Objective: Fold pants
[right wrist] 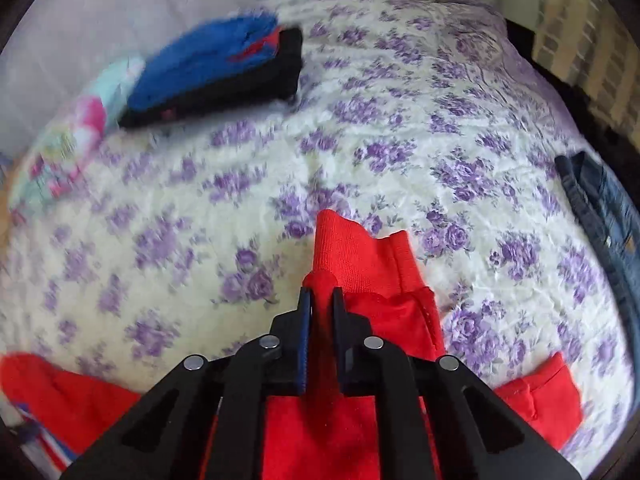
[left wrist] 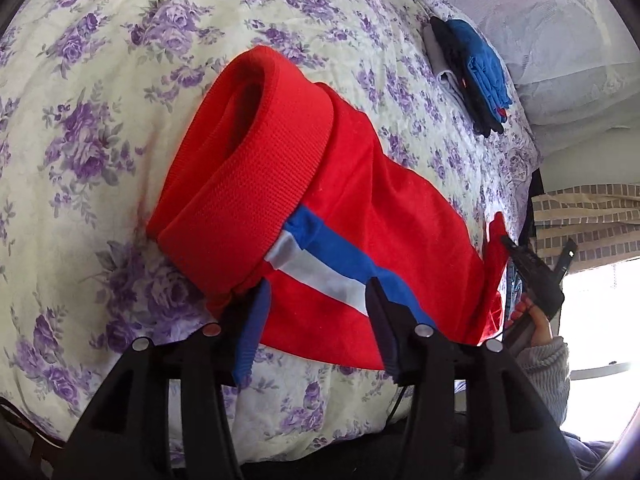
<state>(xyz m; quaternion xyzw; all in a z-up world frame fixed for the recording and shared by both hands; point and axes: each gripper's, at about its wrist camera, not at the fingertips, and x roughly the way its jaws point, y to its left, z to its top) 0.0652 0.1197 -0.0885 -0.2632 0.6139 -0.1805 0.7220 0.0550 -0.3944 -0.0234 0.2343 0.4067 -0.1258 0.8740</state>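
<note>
So the red knit pants with a ribbed waistband and a blue-and-white side stripe (left wrist: 340,216) are lying across the pale floral quilt with purple roses (left wrist: 100,100), waistband end bunched up and rolled over on itself, legs trailing off toward the window side. The left gripper (left wrist: 316,300) sits right at the near edge of the pants, just below the stripe, with its jaws spread wide and the fabric edge lying between them but not pinched, so I'd say it's lining up a grab rather than holding anything. The right gripper (right wrist: 322,300) is a different story: its jaws are squeezed narrow on a fold of red fabric near a ribbed cuff, which pokes up past the tips. My guess is the cuff end is being carried toward the waistband to double the pants over, which would explain why that end is off the quilt. From the left wrist view you can also see the person's hand in a grey knit sleeve (left wrist: 536,320) working the right tool at the far end of the pants. Beyond the pants, near the white pillow (left wrist: 560,40), there's a folded stack of blue and black clothes (left wrist: 476,68), probably the done pile.
</note>
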